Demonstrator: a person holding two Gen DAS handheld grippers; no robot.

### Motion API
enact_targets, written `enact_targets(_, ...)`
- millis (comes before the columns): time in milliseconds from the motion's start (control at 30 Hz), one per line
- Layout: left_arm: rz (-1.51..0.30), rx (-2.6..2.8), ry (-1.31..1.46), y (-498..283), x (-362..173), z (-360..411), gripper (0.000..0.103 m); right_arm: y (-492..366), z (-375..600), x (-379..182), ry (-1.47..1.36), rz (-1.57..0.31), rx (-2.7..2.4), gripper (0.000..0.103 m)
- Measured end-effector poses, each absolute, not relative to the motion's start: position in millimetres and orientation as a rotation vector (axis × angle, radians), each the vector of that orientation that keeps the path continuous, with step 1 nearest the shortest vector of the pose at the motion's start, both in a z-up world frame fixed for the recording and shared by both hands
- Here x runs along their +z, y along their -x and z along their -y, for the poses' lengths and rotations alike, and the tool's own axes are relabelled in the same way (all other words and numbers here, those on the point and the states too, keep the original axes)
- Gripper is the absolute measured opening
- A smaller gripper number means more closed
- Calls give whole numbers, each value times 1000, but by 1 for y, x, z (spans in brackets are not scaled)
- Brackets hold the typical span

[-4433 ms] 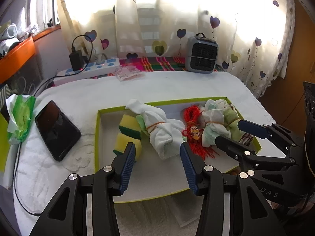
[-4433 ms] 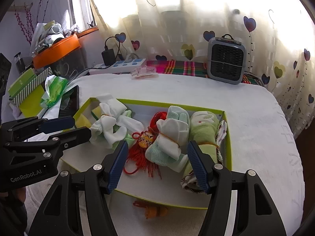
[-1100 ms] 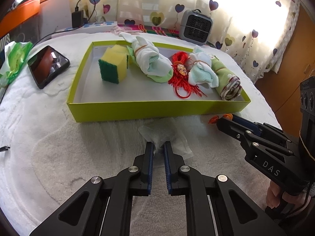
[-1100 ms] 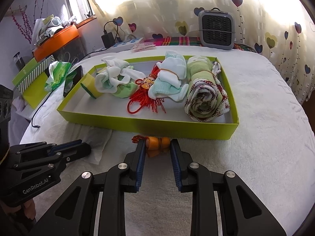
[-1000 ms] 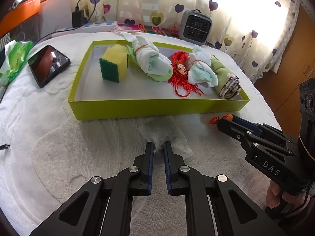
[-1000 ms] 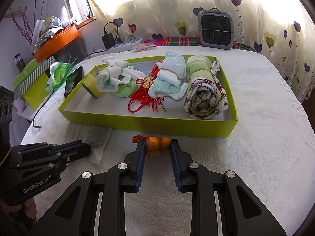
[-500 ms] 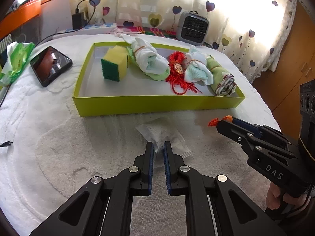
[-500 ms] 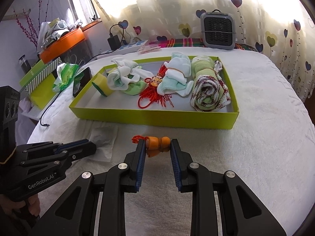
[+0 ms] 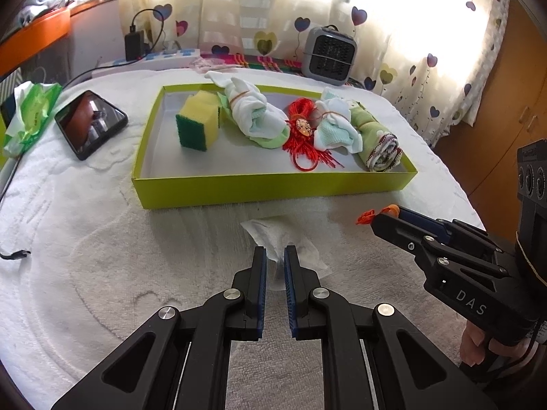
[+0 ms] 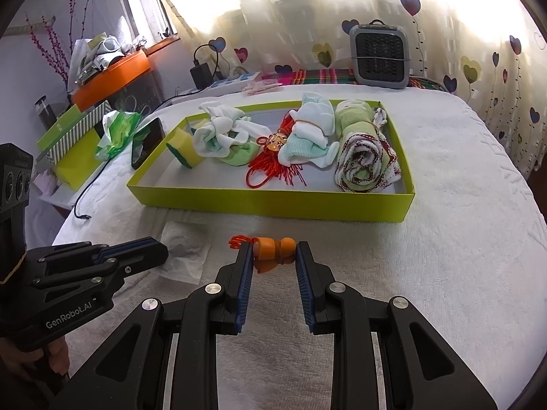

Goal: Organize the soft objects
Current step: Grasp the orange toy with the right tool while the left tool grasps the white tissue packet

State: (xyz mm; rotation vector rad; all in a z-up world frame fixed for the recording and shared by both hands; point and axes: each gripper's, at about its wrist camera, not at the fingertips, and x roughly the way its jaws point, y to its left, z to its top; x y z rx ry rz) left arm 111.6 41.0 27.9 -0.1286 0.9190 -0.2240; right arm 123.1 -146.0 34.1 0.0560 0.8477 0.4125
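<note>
The shallow box [image 9: 273, 188] is lime green outside with a pale grey floor. In it, the sponge [image 9: 198, 124] is yellow with a dark green scouring face, the tassel charm [image 9: 302, 133] is bright red, one sock bundle [image 9: 254, 112] is white and light green, another bundle [image 9: 336, 130] is white and mint, and the rolled towel [image 10: 364, 152] is pale green with a dark red and white patterned edge. The small toy [image 10: 273, 246] is orange with a red-orange tassel. The tissue [image 9: 283, 242] and the table cover [image 9: 102, 239] are white. The curtain [image 10: 461, 34] is cream with heart prints in dark purple and olive. The heater [image 10: 378, 55] is grey, and the phone [image 9: 90, 123] is black. Both grippers are black with blue finger pads [image 10: 244, 287].
</note>
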Motion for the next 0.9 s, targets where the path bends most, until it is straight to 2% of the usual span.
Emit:
enact_targets(400, -933, -232, 134, -113, 28, -42, 11, -120, 148, 38, -65, -835, 416, 27)
enact_targets(467, -953, -234, 154, -118, 23, -41, 24, -121, 148, 37, -66, -838, 417, 27)
enact_targets(500, -966, -225, 156, -120, 21, -40, 35, -121, 148, 37, -67, -840, 418, 27)
enact_targets(700, -970, -198, 144, -124, 17, -37, 55, -121, 150, 37, -73, -839, 418, 27)
enact_targets(900, -975, -183, 126, -131, 16, -33, 56, -122, 149, 36, -77, -842, 424, 27)
